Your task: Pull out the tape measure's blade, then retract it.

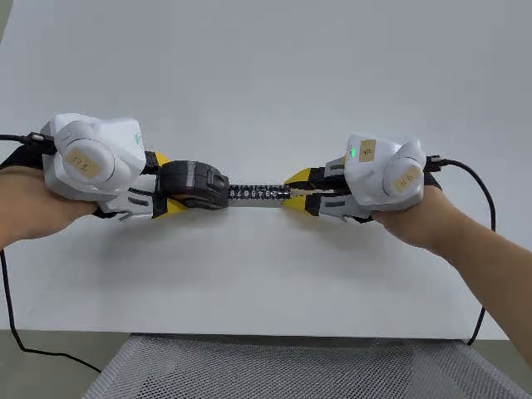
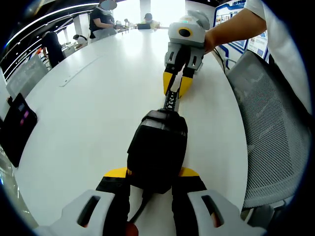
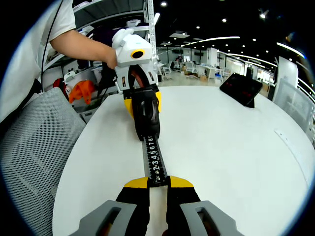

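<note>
Over the white tabletop (image 1: 266,75), my left gripper's (image 1: 169,183) fingers are clamped on the black tape measure (image 1: 193,184) case. My right gripper's (image 1: 297,191) fingers pinch the blade (image 1: 258,193) tip. A short numbered length is out, so I judge the pull partway done, with retraction left.

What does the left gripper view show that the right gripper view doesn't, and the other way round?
Left gripper view: the tape measure's black case close up, clamped in the left gripper, and people at the table's far end. Right gripper view: readable numerals on the blade, whose end the right gripper pinches, plus ceiling lights and an orange object. Both: the white table, the drawn-out blade and a mesh chair.
</note>
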Demonstrator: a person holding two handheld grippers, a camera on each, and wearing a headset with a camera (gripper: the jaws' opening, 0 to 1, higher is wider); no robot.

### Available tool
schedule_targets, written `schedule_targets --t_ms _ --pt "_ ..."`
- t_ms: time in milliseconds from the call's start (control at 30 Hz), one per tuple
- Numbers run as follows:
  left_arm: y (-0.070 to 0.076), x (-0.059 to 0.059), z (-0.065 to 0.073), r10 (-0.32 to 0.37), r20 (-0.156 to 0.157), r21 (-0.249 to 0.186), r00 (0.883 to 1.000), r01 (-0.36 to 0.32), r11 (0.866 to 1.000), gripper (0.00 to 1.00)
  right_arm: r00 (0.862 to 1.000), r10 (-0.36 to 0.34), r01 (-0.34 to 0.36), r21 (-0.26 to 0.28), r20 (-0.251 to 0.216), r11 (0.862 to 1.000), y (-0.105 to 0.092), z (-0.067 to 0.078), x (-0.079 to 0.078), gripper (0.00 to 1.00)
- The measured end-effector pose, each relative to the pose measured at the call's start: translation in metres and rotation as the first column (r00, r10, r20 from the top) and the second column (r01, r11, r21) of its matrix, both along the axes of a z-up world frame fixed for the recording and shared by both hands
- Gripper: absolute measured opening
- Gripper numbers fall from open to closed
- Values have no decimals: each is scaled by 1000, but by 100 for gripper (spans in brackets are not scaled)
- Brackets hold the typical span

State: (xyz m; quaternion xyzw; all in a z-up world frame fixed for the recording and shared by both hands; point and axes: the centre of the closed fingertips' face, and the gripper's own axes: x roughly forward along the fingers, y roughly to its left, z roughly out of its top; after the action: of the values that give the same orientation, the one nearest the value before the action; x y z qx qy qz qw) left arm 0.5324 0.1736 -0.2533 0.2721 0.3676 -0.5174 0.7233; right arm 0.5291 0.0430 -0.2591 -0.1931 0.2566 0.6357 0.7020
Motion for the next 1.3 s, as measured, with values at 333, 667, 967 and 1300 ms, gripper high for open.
schedule_targets --t_ms 333,667,967,1300 --pt "-1 0 0 -3 1 1 1000 3 1000 28 1000 -18 18 -12 -3 1000 -16 -2 1 8" --pt "-1 -1 0 -6 3 0 1000 6 1000 28 1000 -30 29 -22 -7 999 -27 -2 0 8" --pt "-1 -1 0 -6 2 -1 1000 6 1000 28 999 -44 44 -31 -10 999 -36 -2 0 8" --pt "-1 -1 0 -7 1 0 1000 7 1000 28 999 -49 49 -45 -8 998 -45 -1 -2 8"
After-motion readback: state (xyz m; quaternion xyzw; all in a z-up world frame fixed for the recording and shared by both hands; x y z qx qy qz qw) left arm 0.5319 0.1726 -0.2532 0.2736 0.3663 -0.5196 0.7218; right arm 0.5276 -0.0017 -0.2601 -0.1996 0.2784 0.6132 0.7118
